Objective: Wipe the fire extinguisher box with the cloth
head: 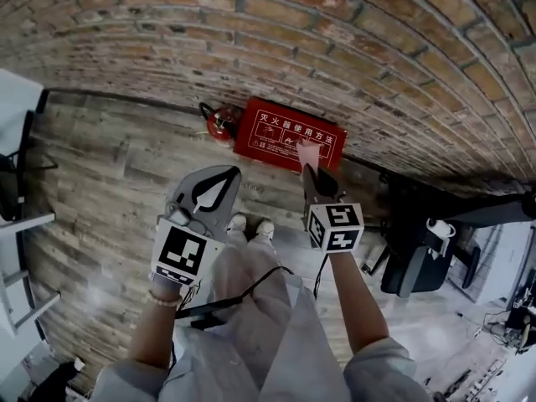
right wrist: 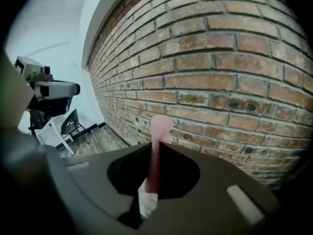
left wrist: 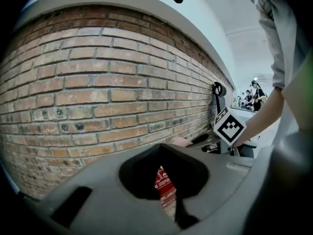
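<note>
Box position: the fire extinguisher box [head: 289, 134] sits at the foot of the brick wall [head: 352, 40], straight ahead of my shoes [head: 251, 224].
Box long axis: it runs along the wall's base, and the red printed face with white lettering is turned toward me.
Right gripper: my right gripper [head: 310, 172] is clamped on the pink cloth [head: 308, 152], which stands up out of the jaws as a narrow strip.
Cloth and box: in the head view the cloth's free end overlaps the right-hand part of the printed face. Whether it touches, I cannot tell.
Left gripper: my left gripper [head: 222, 176] hangs above the floor short of the box, jaws drawn together on nothing, tip aimed toward the box's left part.
Surface: worn plank floor [head: 109, 191], boards laid roughly along the wall.
Room: a red fire extinguisher [head: 219, 124] is just beside the box's left end, a black office chair [head: 414, 262] is to my right, and white furniture [head: 17, 224] is at far left.
Edges and open room: the wall closes off the box's far side, bare floor lies on its near side, and the chair crowds the right.
</note>
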A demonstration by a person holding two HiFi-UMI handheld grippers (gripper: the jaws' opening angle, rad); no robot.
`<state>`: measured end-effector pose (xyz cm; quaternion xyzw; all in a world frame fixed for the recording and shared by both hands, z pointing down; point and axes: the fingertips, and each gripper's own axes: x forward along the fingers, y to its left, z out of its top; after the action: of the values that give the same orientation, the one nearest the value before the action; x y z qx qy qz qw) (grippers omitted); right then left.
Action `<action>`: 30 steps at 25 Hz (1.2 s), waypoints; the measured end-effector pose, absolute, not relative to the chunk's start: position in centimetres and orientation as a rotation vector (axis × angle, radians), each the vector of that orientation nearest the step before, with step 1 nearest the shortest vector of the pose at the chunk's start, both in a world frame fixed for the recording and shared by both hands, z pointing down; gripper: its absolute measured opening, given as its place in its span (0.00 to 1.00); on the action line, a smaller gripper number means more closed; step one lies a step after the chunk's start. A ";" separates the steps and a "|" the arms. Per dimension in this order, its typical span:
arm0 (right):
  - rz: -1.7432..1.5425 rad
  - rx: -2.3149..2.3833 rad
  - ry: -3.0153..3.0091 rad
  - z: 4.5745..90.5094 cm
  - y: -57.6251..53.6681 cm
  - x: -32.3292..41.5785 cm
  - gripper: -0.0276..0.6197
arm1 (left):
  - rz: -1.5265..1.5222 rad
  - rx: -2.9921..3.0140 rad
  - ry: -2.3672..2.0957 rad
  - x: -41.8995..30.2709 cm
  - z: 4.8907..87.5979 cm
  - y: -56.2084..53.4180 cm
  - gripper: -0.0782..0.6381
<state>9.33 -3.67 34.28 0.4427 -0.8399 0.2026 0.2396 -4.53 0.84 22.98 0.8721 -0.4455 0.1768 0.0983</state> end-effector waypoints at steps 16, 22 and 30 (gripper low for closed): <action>0.279 1.399 -2.340 19.1 2.5 16.8 0.09 | 0.429 2.721 -1.277 -1.8 13.5 2.4 0.11; 0.351 1.468 -2.373 17.4 3.9 17.5 0.09 | 0.429 2.710 -1.278 -1.4 13.1 2.7 0.11; 0.390 1.534 -2.417 15.9 3.8 17.4 0.09 | 0.423 2.718 -1.298 -1.6 12.6 2.7 0.11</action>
<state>17.44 3.81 15.88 0.5268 -0.8299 0.1338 0.1259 -1.58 2.73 12.59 0.8925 -0.4261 0.1390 0.0499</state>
